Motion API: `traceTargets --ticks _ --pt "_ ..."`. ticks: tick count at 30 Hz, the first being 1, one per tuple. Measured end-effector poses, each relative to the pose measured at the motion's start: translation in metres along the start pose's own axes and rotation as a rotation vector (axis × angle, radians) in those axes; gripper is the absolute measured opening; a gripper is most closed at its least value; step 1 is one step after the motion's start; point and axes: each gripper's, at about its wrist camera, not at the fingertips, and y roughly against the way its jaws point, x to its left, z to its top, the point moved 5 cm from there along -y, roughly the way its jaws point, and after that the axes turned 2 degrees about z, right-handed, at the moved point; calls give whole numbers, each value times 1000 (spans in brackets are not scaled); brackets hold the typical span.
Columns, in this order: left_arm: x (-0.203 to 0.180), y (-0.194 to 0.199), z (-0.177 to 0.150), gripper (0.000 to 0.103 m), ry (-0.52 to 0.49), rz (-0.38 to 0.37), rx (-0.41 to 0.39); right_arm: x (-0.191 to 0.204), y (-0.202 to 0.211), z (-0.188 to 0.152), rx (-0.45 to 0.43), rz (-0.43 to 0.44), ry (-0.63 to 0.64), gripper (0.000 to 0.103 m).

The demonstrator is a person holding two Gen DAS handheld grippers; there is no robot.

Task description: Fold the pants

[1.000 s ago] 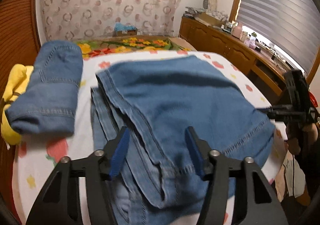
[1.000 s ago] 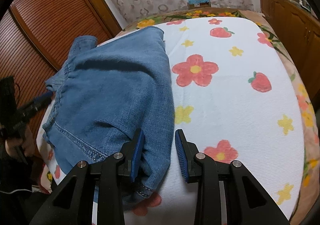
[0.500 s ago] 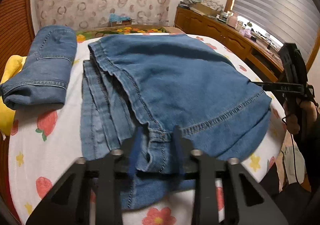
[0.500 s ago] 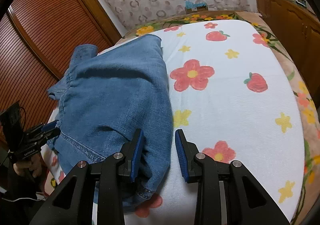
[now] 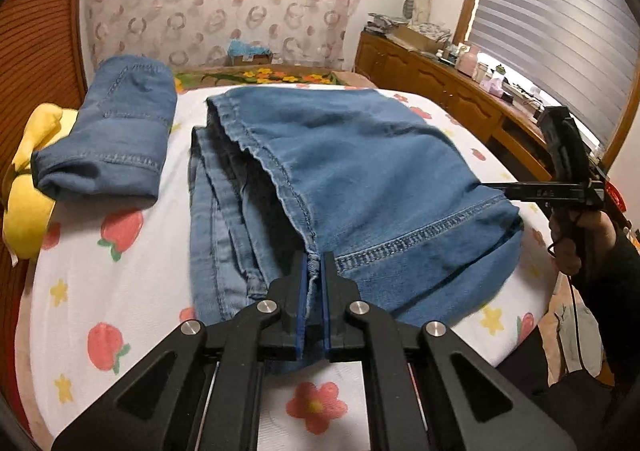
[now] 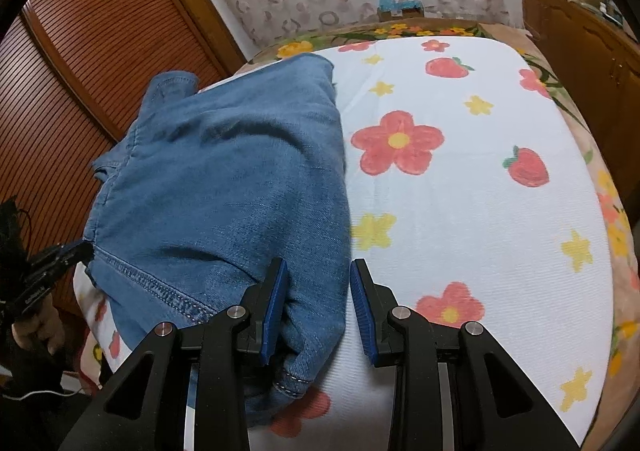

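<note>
Blue denim pants (image 5: 360, 179) lie folded across the flower-print bed sheet (image 5: 120, 291). My left gripper (image 5: 315, 263) has its jaws closing tight on the near seam of the top layer, and the blue pads pinch the denim. In the right wrist view the pants (image 6: 224, 179) cover the sheet's left half. My right gripper (image 6: 318, 291) grips a thick bunched fold of denim at the pants' right edge, its jaws part way apart around it. That gripper (image 5: 496, 187) also shows at the right of the left wrist view, held in a hand (image 5: 568, 247).
A second folded pair of jeans (image 5: 116, 139) lies at the far left beside a yellow soft toy (image 5: 28, 203). A wooden cabinet (image 5: 436, 83) with clutter runs along the right under the blinds. Slatted wooden doors (image 6: 80, 71) stand left of the bed.
My left gripper moved forward and down to the pants' seam and went from wide open to shut on it. The right gripper kept still on its fold.
</note>
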Motion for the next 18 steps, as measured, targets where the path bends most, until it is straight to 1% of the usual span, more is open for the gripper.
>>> traceTargets --ticks 2,4,5,6,7,11,15,17,18 --pt "0 -1 1 7 5 4 2 2 -2 1 6 3 10 33" --pt "-4 0 2 7 1 7 -2 3 -4 2 13 8 13 20" --pt "-5 0 3 7 0 10 -4 4 -4 2 19 31 12 11" --pt "-4 1 3 7 -1 10 -6 5 -4 3 20 51 12 7" --pt "-6 2 4 7 -4 10 -8 7 -3 4 19 54 18 5" --pt "-3 4 6 7 -4 10 -13 16 8 7 -11 71 44 3" --pt "-2 6 8 8 -4 7 -13 25 28 16 -69 93 57 3" --pt "0 6 9 13 -1 4 -14 32 36 20 -91 106 68 3" --pt "2 8 9 23 4 6 -22 36 40 23 -101 113 74 3"
